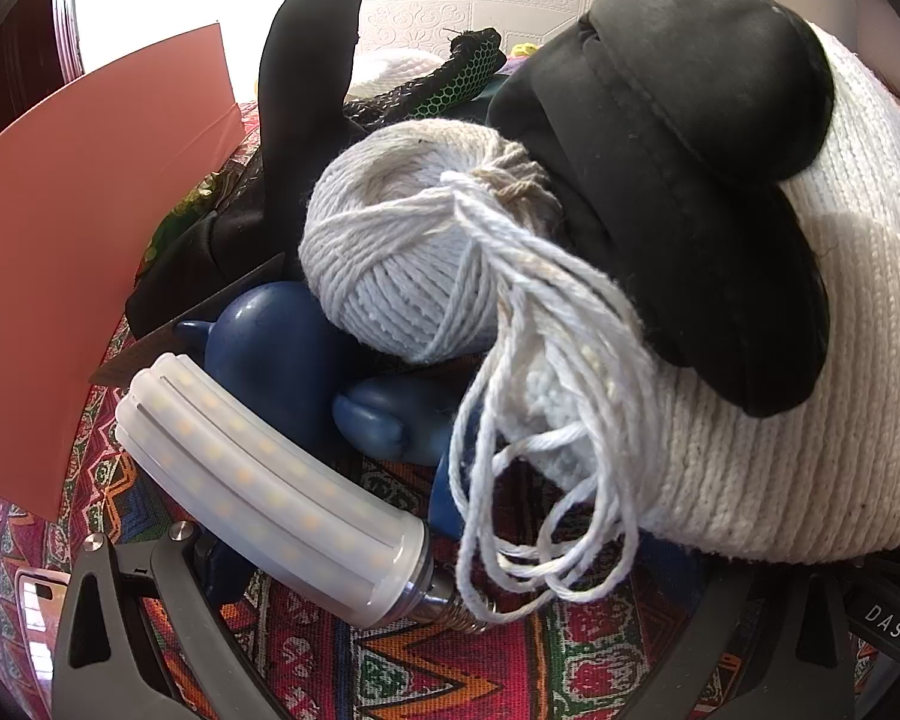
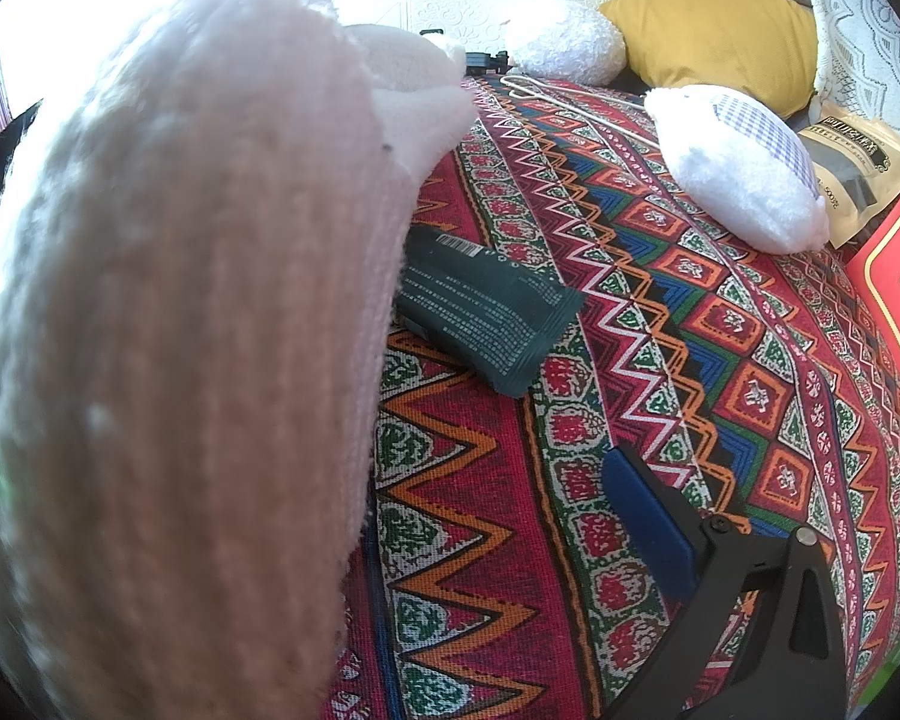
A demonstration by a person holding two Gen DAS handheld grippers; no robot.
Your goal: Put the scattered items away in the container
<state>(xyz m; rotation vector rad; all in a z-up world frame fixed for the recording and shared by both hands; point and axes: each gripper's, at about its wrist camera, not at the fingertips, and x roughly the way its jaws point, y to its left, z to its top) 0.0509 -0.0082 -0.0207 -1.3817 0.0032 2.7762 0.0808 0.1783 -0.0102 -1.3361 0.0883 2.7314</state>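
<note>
**Left wrist view: pile at the basket wall, bulb and loose cord at risk**

Item 1. LED bulb: lies on the patterned cloth, its side against one of the left fingers. These stand spread wide and grip nothing.

Item 2. Ball of white cord: its loose loops hang over the bulb's screw base. Risk, as judged: lifting the bulb could snag the loops and drag the ball along.

Item 3. Blue rubber pieces and a black glove: heaped behind the bulb, so a careless closing could catch the wrong one.

Item 4. Black cap: rests on the white knitted basket, taken to be the container. A nudge could tip it off.

Right wrist view only: the dark green sachet lies flat just beside the basket, and a white plush lies well apart. One of the right fingers shows, while the basket hides the other, so their state cannot be told.

Left wrist view only: the pile itself.
</note>
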